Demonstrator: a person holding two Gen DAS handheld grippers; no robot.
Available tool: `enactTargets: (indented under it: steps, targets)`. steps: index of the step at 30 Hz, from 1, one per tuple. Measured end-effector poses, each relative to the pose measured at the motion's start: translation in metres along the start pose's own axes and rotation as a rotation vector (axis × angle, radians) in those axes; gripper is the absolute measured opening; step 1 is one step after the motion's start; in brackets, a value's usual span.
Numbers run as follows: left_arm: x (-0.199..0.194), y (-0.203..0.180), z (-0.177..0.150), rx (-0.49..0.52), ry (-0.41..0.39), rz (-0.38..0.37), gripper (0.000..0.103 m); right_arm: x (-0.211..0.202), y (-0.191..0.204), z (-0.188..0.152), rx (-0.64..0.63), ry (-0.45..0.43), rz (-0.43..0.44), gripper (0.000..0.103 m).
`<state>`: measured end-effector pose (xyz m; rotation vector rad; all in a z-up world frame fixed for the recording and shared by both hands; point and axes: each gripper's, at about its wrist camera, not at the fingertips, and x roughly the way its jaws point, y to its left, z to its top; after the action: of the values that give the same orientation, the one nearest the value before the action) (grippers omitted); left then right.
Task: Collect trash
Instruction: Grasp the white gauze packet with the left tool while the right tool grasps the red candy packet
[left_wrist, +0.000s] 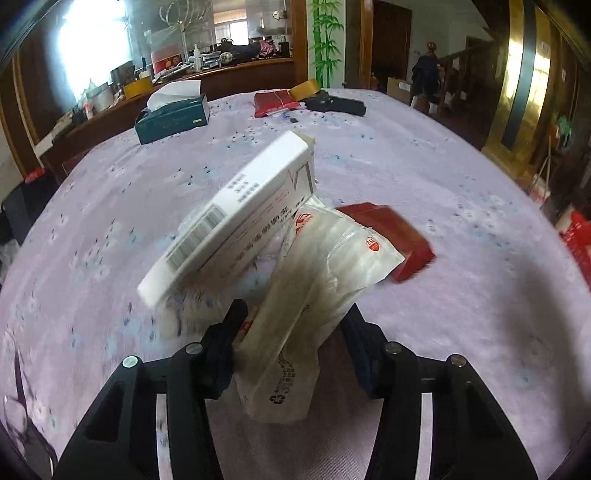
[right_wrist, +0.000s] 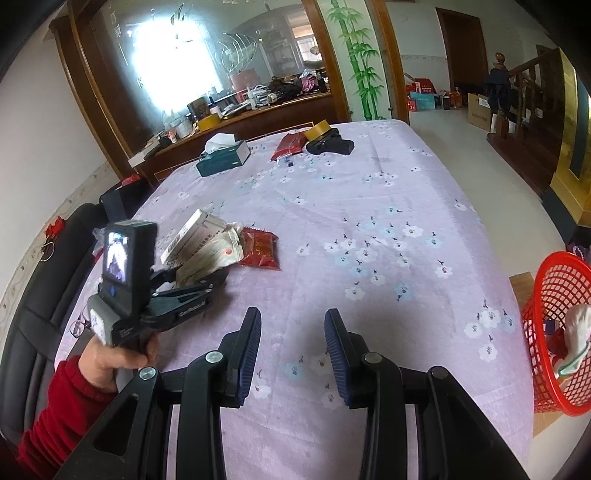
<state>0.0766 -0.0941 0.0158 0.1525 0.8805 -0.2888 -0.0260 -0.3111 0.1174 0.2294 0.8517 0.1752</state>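
1. The left gripper (left_wrist: 291, 317) has its two fingers closed on a crumpled translucent plastic wrapper (left_wrist: 325, 258); the wrapper runs from below the pads up and away to the right over the lilac flowered tablecloth (left_wrist: 424, 177).
2. A white carton (left_wrist: 236, 214) with a barcode on its edge leans on the wrapper just left of it. Its long axis slants from lower left to upper right, the far end raised and pointing away from the camera. Whether the pads also pinch it, I cannot tell.
3. A small red packet (left_wrist: 399, 240) lies flat on the cloth just behind the wrapper, blurred.
4. The right gripper (right_wrist: 293, 339) stands with its jaws apart and nothing between them, above bare cloth.
5. From the right wrist view, a hand (right_wrist: 110, 362) in a red sleeve holds the left gripper at the table's left edge.
6. A red mesh basket (right_wrist: 554, 295) sits off the table's right edge with some white material inside.
7. At the far end: a teal tissue box (right_wrist: 221, 157), a red pouch (right_wrist: 290, 146), a tape roll (right_wrist: 319, 129).
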Motion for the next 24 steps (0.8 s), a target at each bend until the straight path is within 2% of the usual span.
enactTargets:
  steps: [5, 9, 15, 18, 21, 24]
  targets:
    - [-0.040, -0.004, -0.023, -0.052, -0.035, -0.097, 0.050, 0.029, 0.007, 0.016, -0.010, 0.049, 0.014, 0.040]
    - [-0.074, -0.004, -0.047, -0.107, -0.081, -0.135, 0.050, 0.061, 0.014, 0.028, -0.016, 0.091, 0.032, 0.040]
    - [-0.101, 0.012, -0.063, -0.193, -0.137, -0.091, 0.050, 0.120, 0.026, 0.053, -0.013, 0.169, 0.047, 0.041]
    - [-0.108, 0.018, -0.067, -0.225, -0.159, -0.083, 0.050, 0.144, 0.032, 0.061, -0.007, 0.197, 0.052, 0.045]
    - [-0.109, 0.022, -0.070, -0.233, -0.162, -0.065, 0.050, 0.162, 0.039, 0.068, -0.024, 0.205, 0.030, 0.050]
    - [-0.107, 0.024, -0.072, -0.238, -0.158, -0.061, 0.050, 0.177, 0.044, 0.071, -0.041, 0.212, -0.015, 0.050]
